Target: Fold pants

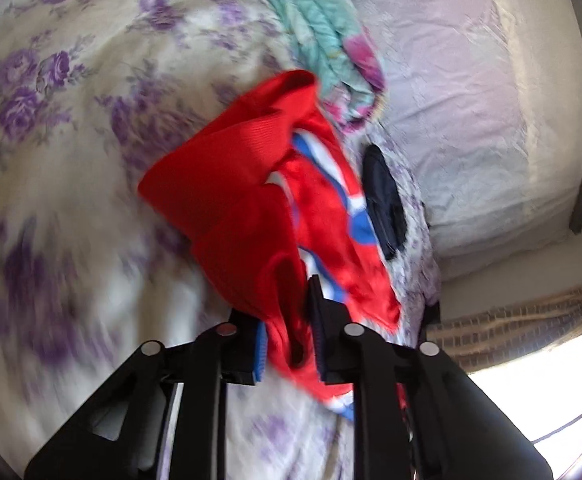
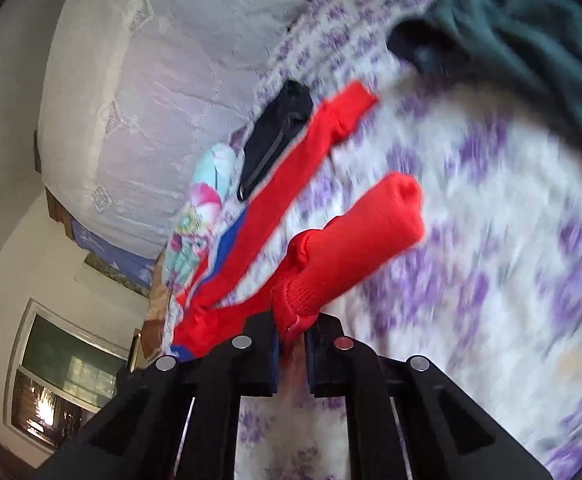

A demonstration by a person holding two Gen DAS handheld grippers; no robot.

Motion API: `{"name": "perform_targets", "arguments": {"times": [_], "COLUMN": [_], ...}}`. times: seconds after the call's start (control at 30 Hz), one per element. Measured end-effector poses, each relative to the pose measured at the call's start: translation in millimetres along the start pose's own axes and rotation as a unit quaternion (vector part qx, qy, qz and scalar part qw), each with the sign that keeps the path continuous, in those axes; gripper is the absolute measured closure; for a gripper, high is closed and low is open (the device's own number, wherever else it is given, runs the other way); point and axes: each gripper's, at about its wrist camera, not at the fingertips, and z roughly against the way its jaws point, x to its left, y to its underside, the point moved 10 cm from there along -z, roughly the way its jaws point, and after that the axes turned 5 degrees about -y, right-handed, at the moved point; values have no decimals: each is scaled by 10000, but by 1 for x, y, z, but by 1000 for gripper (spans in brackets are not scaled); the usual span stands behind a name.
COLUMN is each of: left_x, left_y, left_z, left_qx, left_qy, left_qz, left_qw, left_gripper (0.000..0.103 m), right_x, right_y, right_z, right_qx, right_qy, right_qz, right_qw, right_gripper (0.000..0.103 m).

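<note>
The red pants with blue and white side stripes hang above the floral bedsheet. My left gripper is shut on a bunched part of the red fabric. My right gripper is shut on another part of the same pants, near a ribbed cuff; the two legs stretch away over the sheet. Both views are motion-blurred.
A folded dark navy garment lies on the bed, also in the right wrist view. A teal and pink quilt, a white pillow and a dark green garment lie nearby. A window is beyond the bed.
</note>
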Motion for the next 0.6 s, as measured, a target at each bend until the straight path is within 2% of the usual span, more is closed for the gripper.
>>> {"name": "perform_targets", "arguments": {"times": [0.1, 0.2, 0.3, 0.37, 0.43, 0.5, 0.57, 0.6], "left_x": [-26, -28, 6, 21, 21, 17, 7, 3], "left_y": [24, 47, 67, 78, 79, 77, 71, 68], "left_z": [18, 27, 20, 15, 17, 22, 28, 29], "left_qx": [127, 196, 272, 271, 107, -151, -454, -532], "left_qy": [60, -235, -611, -531, -402, -505, -543, -524], "left_qz": [-251, -509, -267, -9, 55, -70, -251, -257], "left_qw": [9996, 9982, 9974, 9982, 9991, 9986, 9972, 9969], "left_gripper": [92, 91, 91, 91, 91, 84, 62, 59], "right_x": [-1, -35, -74, -80, -74, -69, -69, -70], "right_y": [-18, -10, 13, 16, 15, 14, 16, 17], "right_z": [21, 28, 24, 22, 22, 22, 23, 22], "right_qx": [-98, 79, 309, 302, 268, 283, 293, 304], "right_qy": [47, 401, 446, 370, 314, 257, 265, 270], "right_qz": [131, 52, -432, -494, -351, -279, -258, -263], "right_qw": [9999, 9992, 9976, 9976, 9985, 9989, 9989, 9988], "right_gripper": [93, 93, 93, 93, 93, 93, 92, 92]}}
